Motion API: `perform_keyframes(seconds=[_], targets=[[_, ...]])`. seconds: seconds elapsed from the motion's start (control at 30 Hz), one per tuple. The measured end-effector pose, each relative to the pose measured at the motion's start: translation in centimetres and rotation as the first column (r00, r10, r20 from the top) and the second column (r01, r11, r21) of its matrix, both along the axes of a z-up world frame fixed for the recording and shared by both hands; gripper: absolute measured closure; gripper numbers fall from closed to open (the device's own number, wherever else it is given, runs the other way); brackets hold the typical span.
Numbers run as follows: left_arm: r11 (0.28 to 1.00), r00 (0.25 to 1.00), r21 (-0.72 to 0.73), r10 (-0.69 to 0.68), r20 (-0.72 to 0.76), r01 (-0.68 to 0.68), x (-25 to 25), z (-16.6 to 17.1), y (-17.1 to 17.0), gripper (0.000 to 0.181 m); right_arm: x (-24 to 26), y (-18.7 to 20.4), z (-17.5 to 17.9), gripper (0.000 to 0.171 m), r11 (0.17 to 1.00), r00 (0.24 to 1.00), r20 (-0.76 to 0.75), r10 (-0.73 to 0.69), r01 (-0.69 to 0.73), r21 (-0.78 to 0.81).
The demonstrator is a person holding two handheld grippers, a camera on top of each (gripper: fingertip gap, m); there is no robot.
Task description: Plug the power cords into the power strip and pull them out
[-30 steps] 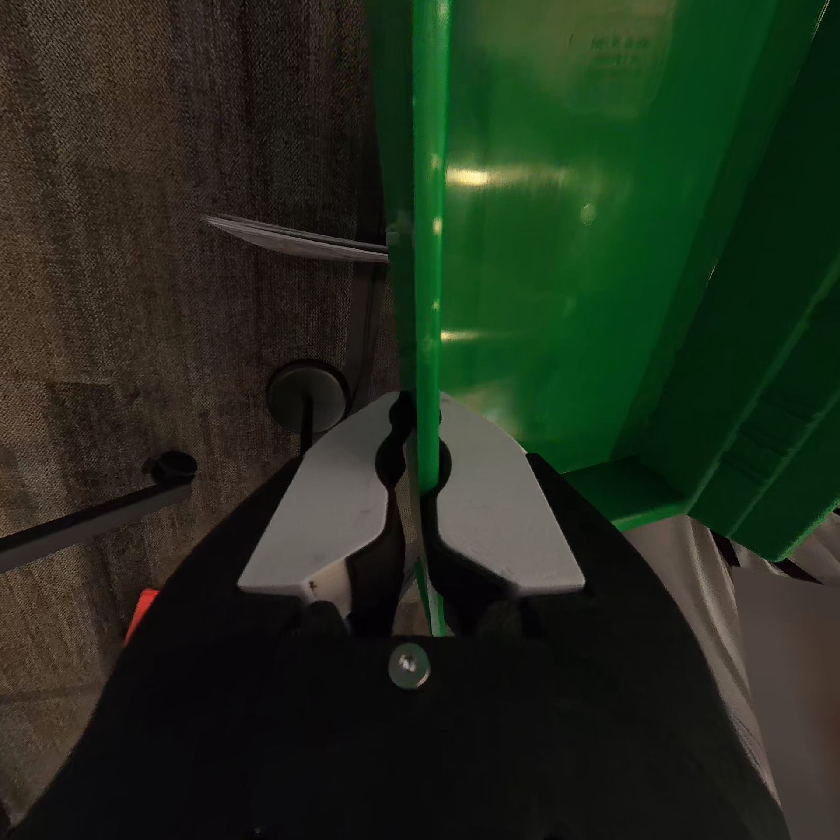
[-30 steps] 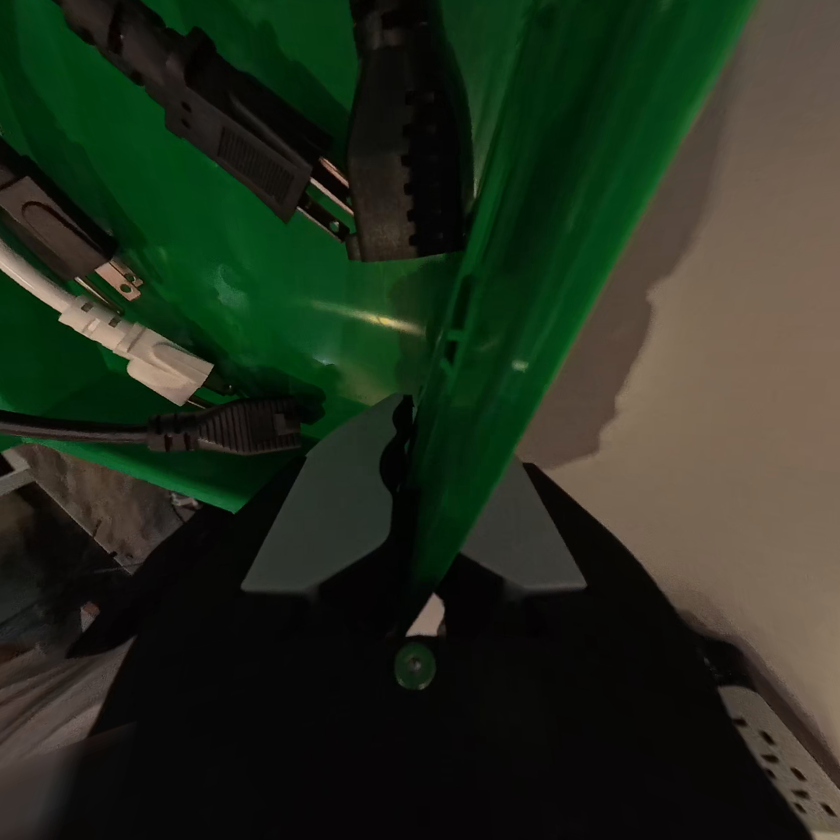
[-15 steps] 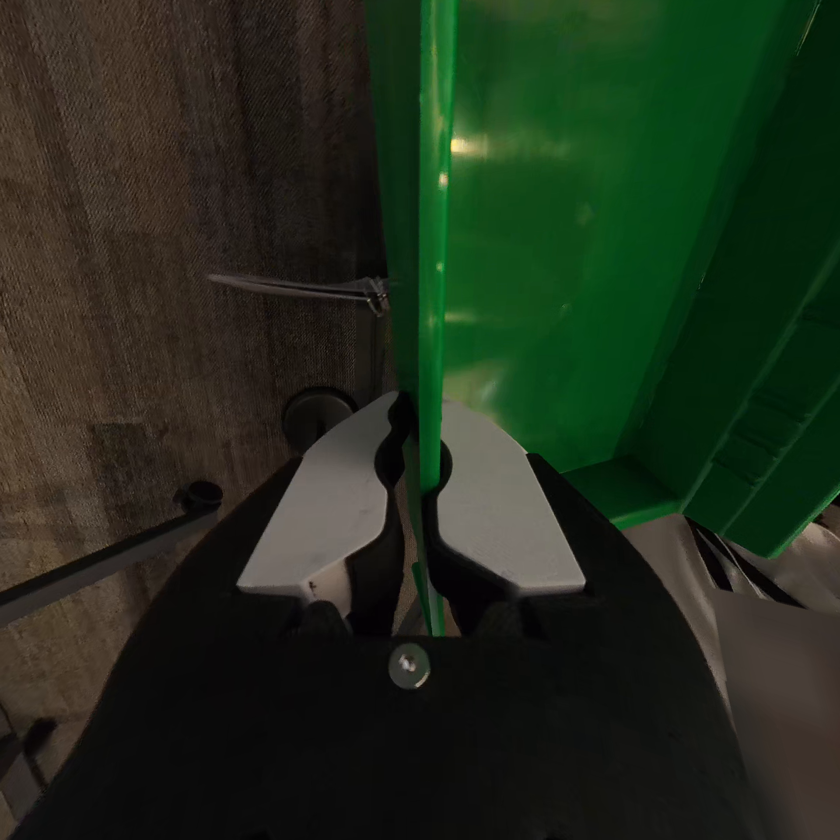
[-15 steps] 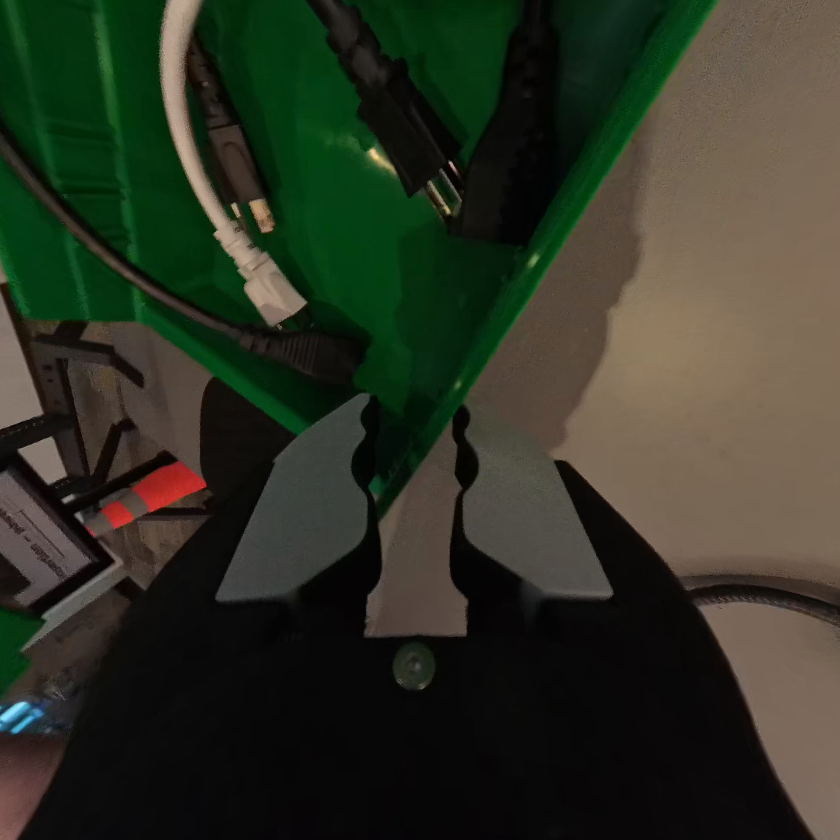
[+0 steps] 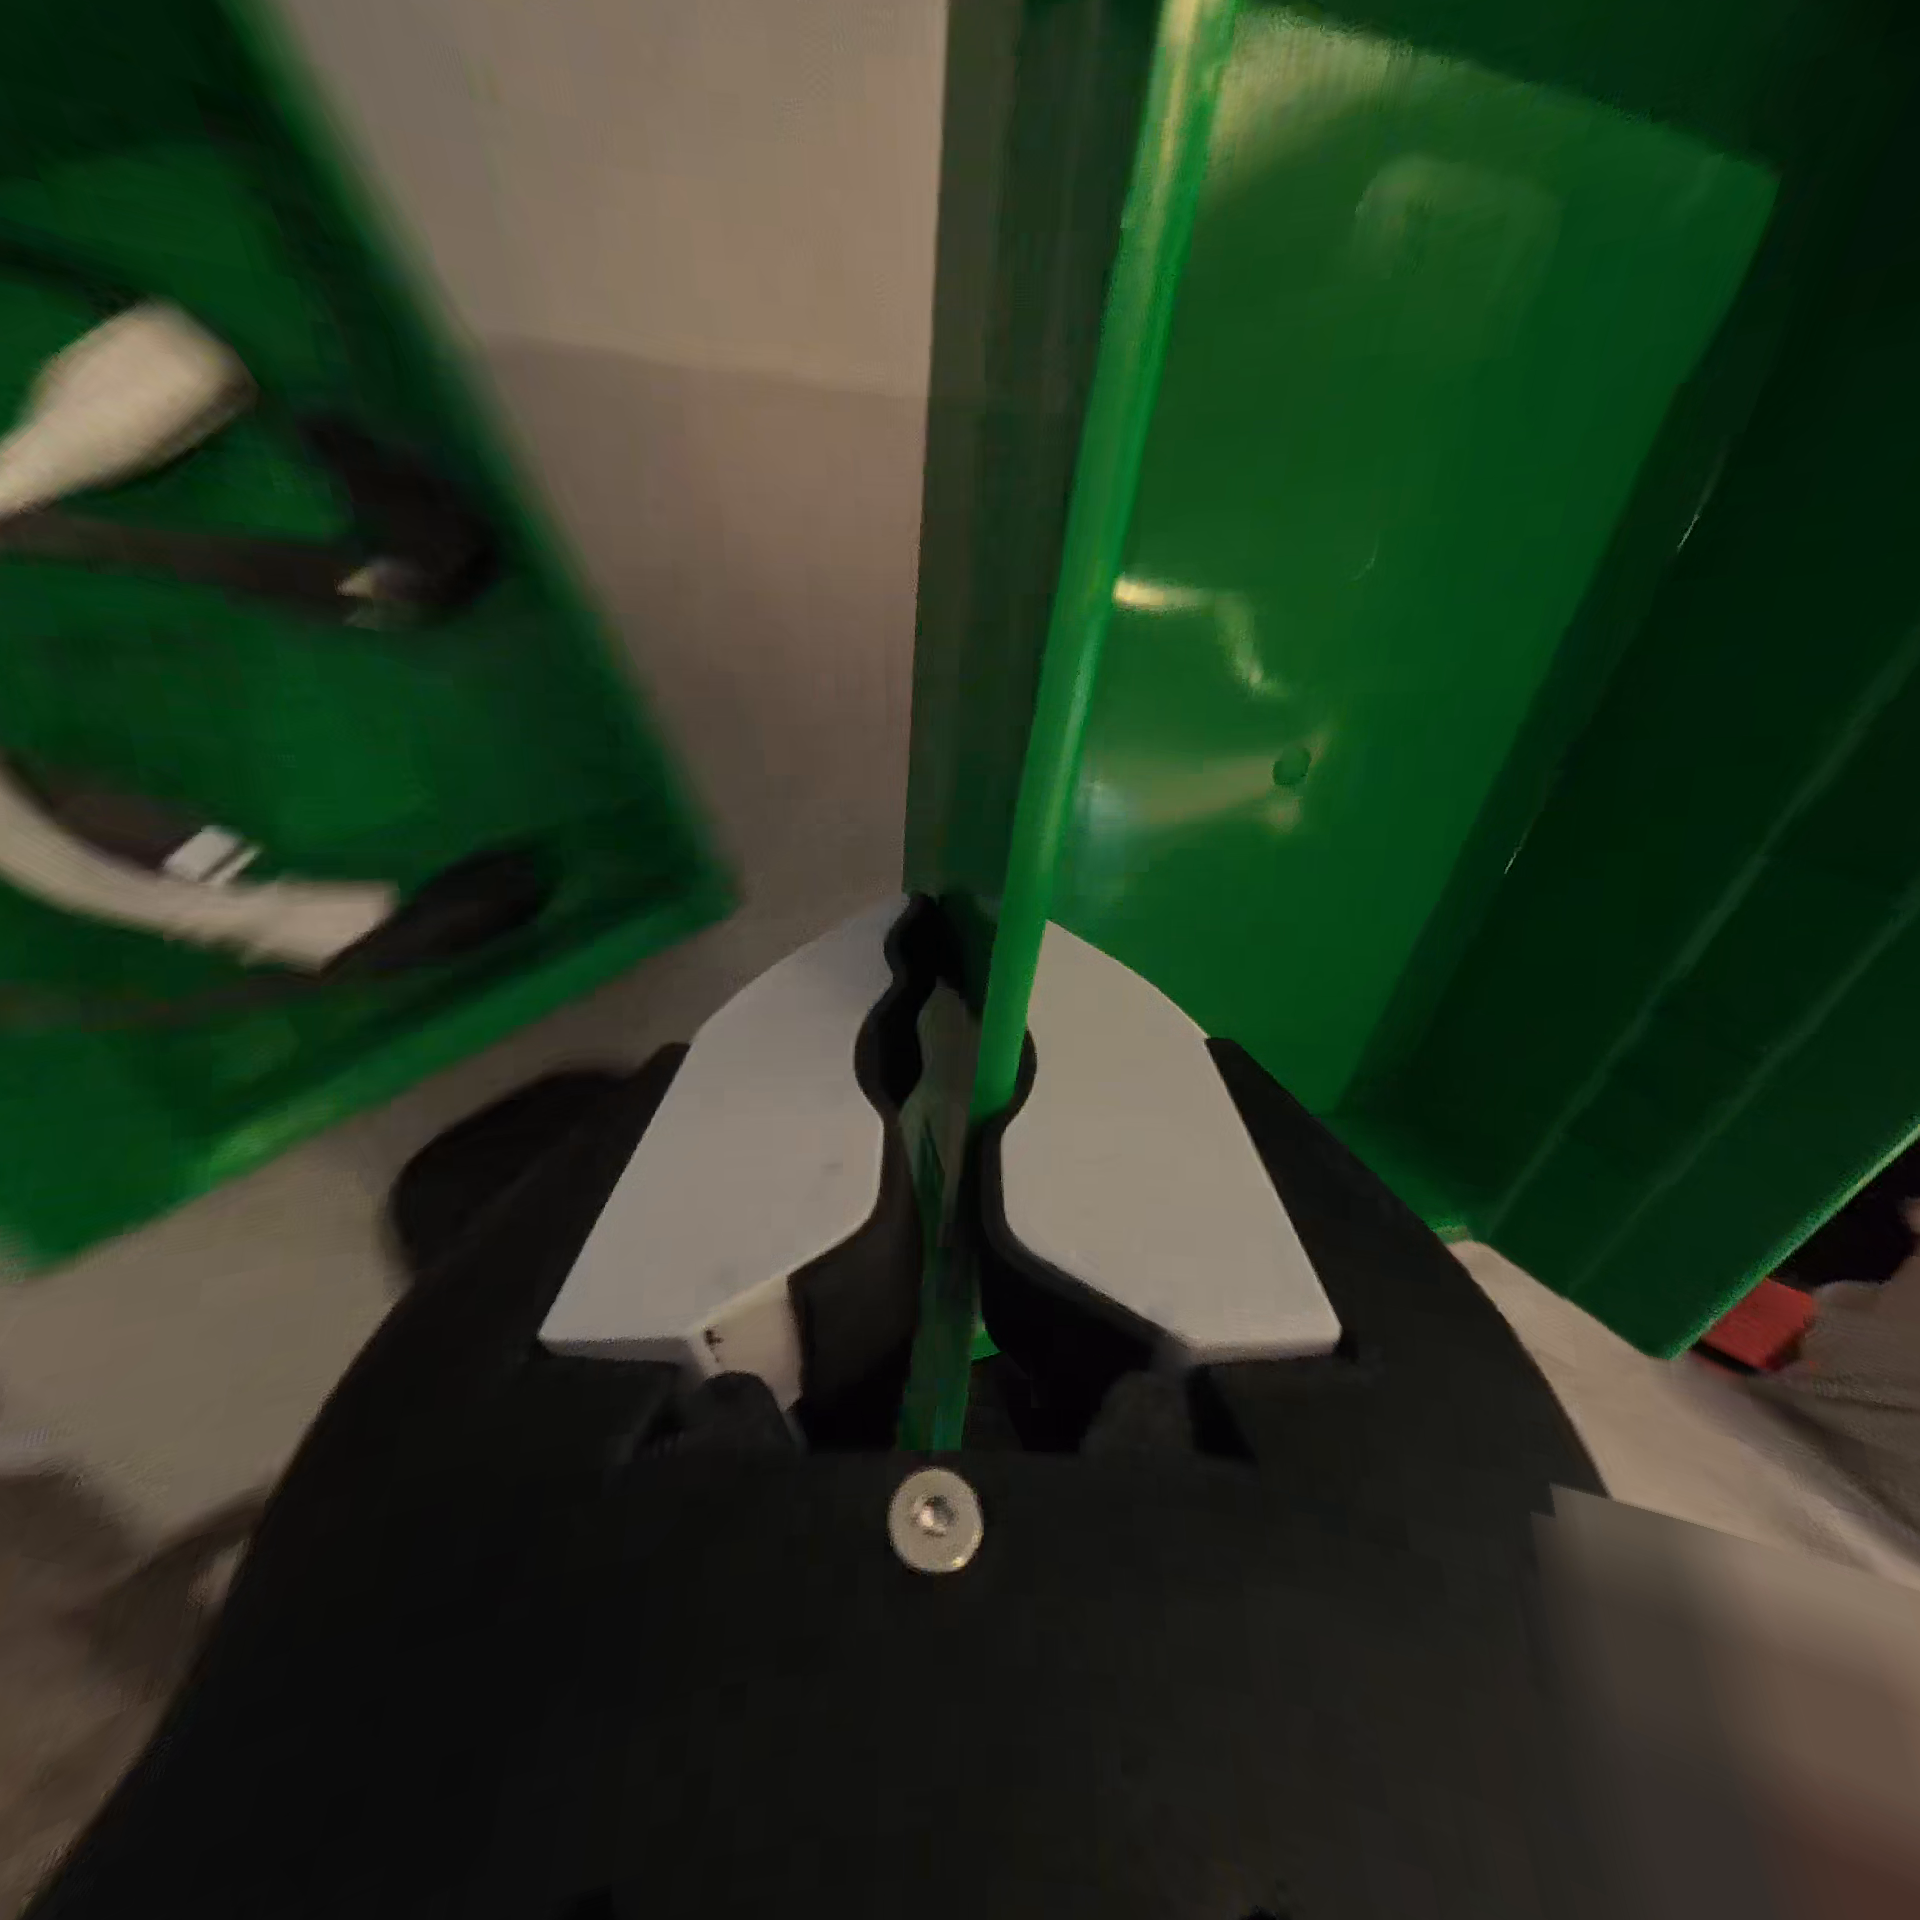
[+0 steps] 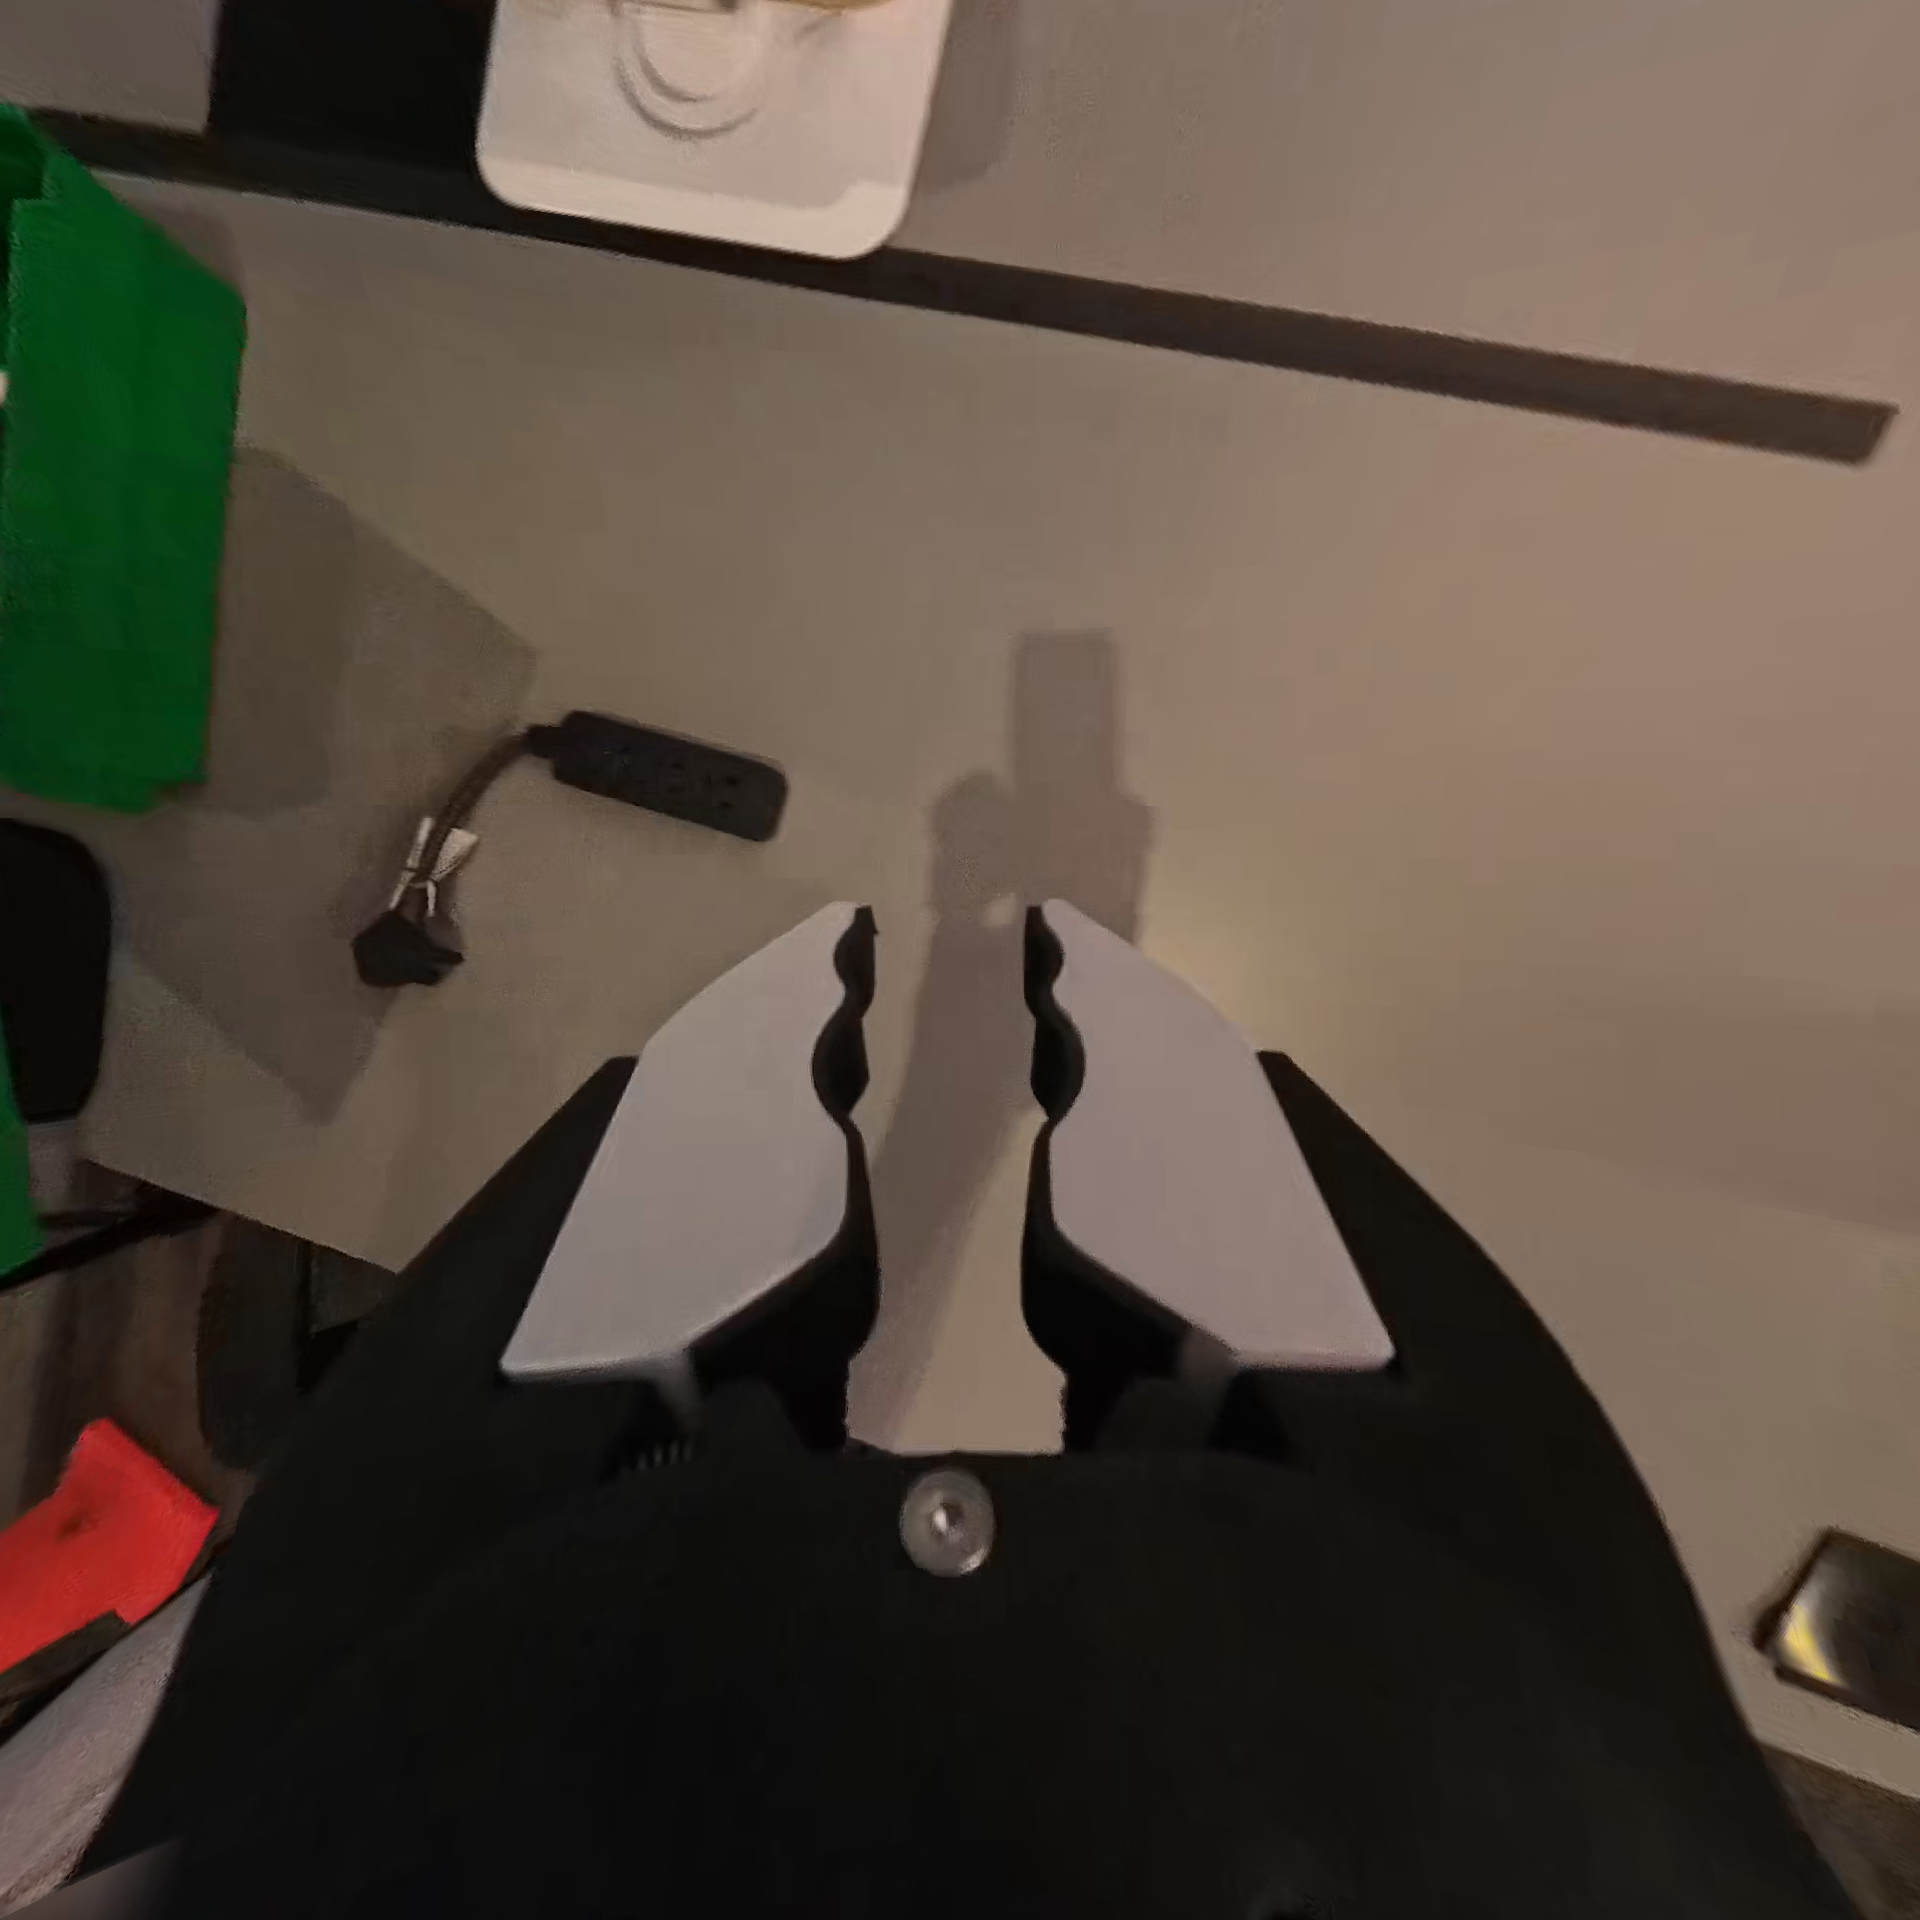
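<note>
Setup stage: bins being cleared, no cord plugged in yet.

Left gripper [image 5: 951, 1023] clamped narrow on the thin edge of an upright green bin lid [image 5: 1403, 675], held above the table [image 5: 727, 623]. Right gripper [image 6: 948, 940] parted, holding nothing, pointed down over the bare table. Black power strip [image 6: 670, 774] lying flat on the table, far left of the right gripper, well apart from it, sockets facing up and unoccupied as far as visible; short cable with a tied bundle and black plug [image 6: 405, 951] trailing nearer from its left end. Power cords [image 5: 197, 894], white and black, blurred, lying loose inside a second green bin [image 5: 343, 727] at left. Judged next: set the lid aside, then fetch one cord plug and align prongs with a socket; steadying the strip likely needed.
</note>
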State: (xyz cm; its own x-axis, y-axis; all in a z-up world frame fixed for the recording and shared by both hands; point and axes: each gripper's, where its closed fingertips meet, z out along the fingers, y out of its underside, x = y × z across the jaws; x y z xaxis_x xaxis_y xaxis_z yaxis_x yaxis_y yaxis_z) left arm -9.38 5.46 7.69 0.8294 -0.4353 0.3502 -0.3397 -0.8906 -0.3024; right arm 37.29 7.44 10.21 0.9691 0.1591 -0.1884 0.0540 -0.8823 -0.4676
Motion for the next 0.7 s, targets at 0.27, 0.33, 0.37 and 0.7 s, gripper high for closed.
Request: perform_keyframes(seconds=[0.27, 0.33, 0.37, 0.7], targets=[[0.998, 0.987, -0.06, -0.012, 0.158, 0.022, 29.0, -7.8, 4.6, 0.174, 18.8, -9.5, -4.1, 0.14, 0.966, 0.957, -0.128, -0.259, 0.259, -0.018], [0.994, 0.989, -0.103, -0.02, 0.144, 0.035, 34.0, -9.9, 4.1, 0.175, 20.8, -10.8, -5.7, 0.14, 0.959, 0.947, -0.153, -0.283, 0.282, -0.027], [0.991, 0.99, -0.129, -0.019, 0.138, 0.037, 36.0, -10.9, 3.8, 0.176, 21.5, -11.3, -6.5, 0.14, 0.957, 0.943, -0.162, -0.289, 0.288, -0.033], [0.972, 0.99, -0.221, 0.106, 0.096, -0.083, 45.2, -18.5, 2.8, 0.169, 22.8, -10.9, -13.0, 0.13, 0.982, 0.974, -0.159, -0.162, 0.175, 0.069]])
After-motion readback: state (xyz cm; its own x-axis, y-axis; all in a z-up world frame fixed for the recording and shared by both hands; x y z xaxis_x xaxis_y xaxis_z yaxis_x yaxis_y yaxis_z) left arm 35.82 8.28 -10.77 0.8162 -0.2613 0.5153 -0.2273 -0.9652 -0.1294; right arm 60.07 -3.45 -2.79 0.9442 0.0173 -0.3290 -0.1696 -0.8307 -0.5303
